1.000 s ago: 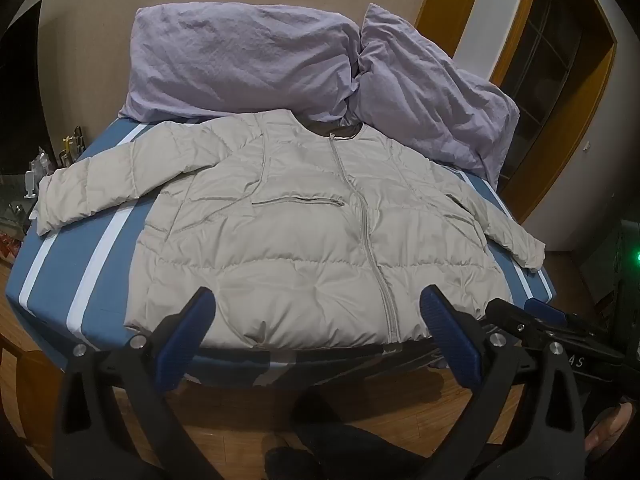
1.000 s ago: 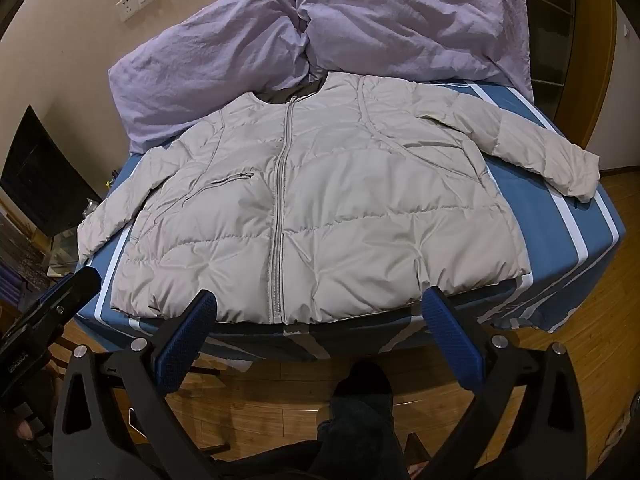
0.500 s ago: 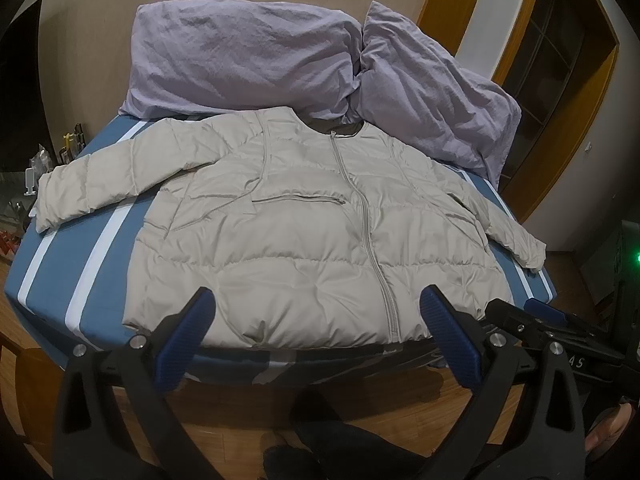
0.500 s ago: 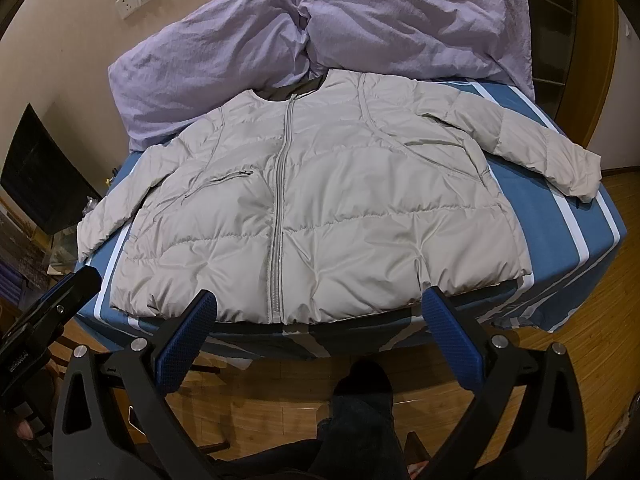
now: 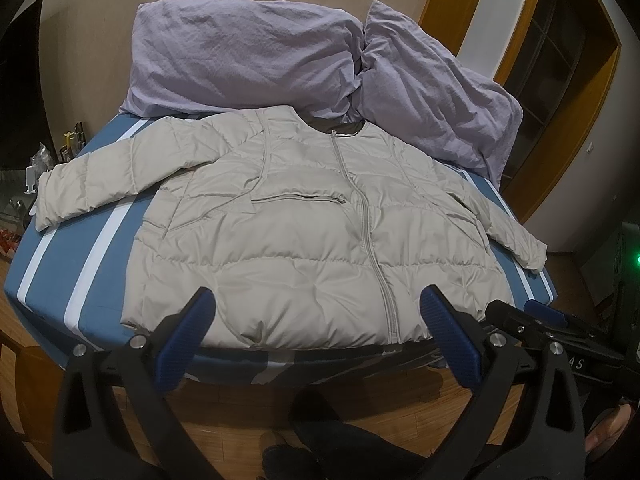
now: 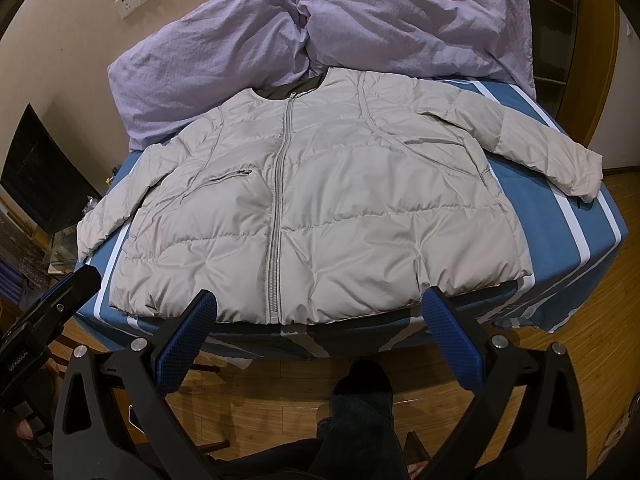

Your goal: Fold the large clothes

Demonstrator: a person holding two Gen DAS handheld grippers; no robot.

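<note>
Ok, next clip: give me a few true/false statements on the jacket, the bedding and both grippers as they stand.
1. The jacket lies spread flat, zipped, sleeves out. True.
2. The left gripper is clamped on the hem. False: it is open, short of the jacket.
3. Two lilac pillows lie behind the collar. True.
4. The right gripper holds a sleeve. False: it is open and empty.
5. The bedsheet is plain white. False: blue with white stripes.
</note>
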